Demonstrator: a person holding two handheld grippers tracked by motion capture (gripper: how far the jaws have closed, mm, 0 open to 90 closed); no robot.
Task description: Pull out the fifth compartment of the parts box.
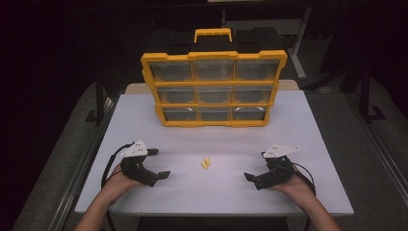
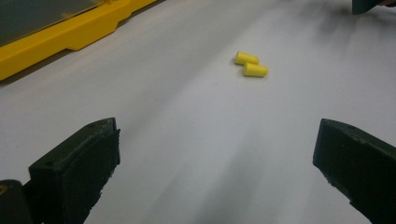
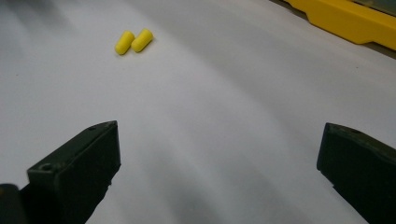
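Both our hands rest on the white desk (image 1: 144, 115) in the high view: left hand-held gripper (image 1: 159, 163) and right hand-held gripper (image 1: 256, 166) spread, empty, flanking two earplugs (image 1: 205, 163); a yellow organizer (image 1: 214, 89) stands behind, the room dark. Left gripper view: earplugs (image 2: 251, 64) ahead of our spread jaws. Right gripper view: earplugs (image 3: 134, 41) touching on bare desk.

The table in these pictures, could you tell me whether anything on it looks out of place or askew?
Nothing stands out. Two yellow earplugs lie side by side on the white table, the yellow drawer organiser stands upright behind them, its drawers shut.

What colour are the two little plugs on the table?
Bright yellow; the two plugs show best in the left gripper view.
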